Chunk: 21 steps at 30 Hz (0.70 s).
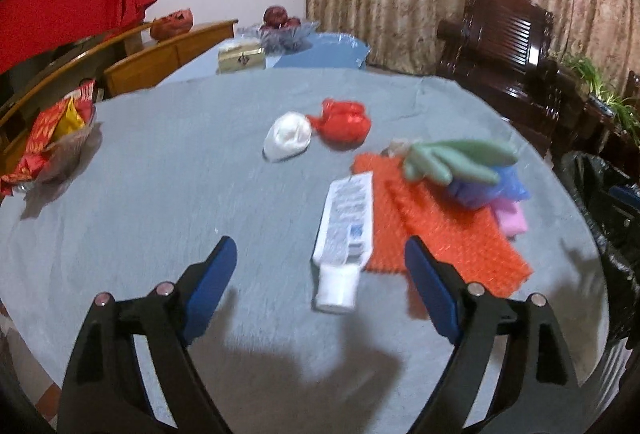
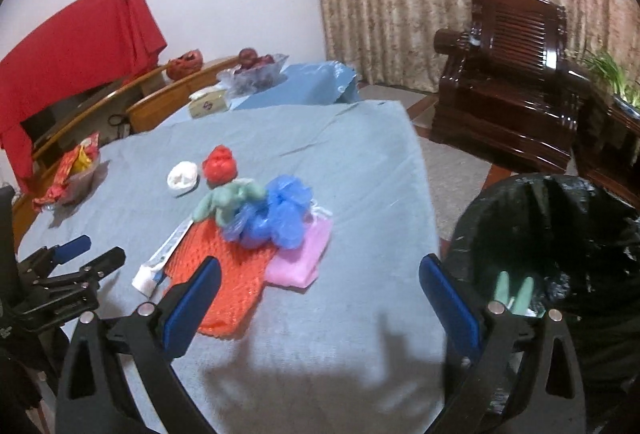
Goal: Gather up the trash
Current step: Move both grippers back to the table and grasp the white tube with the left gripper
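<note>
Left wrist view: your two claws hang spread and empty over the bench, with the trash still lying on it.

Your left claw [image 1: 320,254] is released, its blue pads wide apart, holding nothing; a white tube [image 1: 345,224] lies between them, cap toward you, its far edge resting on the orange mesh mat [image 1: 440,230]. On that mat's far end sit a green glove [image 1: 452,159], a crumpled blue bag [image 1: 492,189] and a pink pouch [image 1: 510,218]. Farther out, a white wad [image 1: 288,135] touches a red bag [image 1: 344,121]. Your right claw [image 2: 320,274] is likewise released and empty above the grey bench [image 2: 352,161], near its edge. Just beside it stands the black-lined bin [image 2: 552,234], with something pale green [image 2: 516,288] showing inside.
</note>
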Each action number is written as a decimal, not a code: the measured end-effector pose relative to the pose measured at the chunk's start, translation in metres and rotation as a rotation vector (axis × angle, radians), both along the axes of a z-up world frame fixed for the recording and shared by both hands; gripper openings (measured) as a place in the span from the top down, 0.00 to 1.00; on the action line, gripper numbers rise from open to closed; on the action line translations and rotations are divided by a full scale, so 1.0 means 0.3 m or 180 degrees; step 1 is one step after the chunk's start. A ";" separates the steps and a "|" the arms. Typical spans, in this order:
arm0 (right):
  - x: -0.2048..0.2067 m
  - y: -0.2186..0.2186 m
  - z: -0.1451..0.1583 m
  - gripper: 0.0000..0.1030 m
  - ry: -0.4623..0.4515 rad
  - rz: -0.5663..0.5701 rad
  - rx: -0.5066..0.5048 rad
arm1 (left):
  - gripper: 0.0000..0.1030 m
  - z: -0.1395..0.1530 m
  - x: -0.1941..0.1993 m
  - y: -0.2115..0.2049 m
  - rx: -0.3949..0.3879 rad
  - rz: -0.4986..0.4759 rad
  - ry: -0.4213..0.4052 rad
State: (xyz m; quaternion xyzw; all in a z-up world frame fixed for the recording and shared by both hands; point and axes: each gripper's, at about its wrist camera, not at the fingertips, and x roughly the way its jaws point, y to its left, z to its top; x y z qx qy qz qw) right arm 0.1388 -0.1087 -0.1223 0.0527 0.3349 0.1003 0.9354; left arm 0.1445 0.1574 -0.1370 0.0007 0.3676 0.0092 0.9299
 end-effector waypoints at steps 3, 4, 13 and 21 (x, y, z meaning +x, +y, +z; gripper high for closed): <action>0.011 0.031 -0.029 0.07 0.0069 0.0044 -0.0046 | 0.26 -0.044 0.012 0.009 -0.0017 0.0014 0.0103; 0.014 0.038 -0.038 0.07 0.0088 0.0054 -0.0063 | 0.28 -0.063 0.021 0.014 -0.0039 0.0018 0.0158; 0.030 0.048 -0.075 0.07 0.0183 0.0068 -0.0160 | 0.37 -0.154 0.075 0.000 -0.0195 -0.0078 0.0428; 0.038 0.058 -0.091 0.08 0.0225 0.0097 -0.0173 | 0.68 -0.185 0.104 -0.007 -0.0296 -0.0131 0.0538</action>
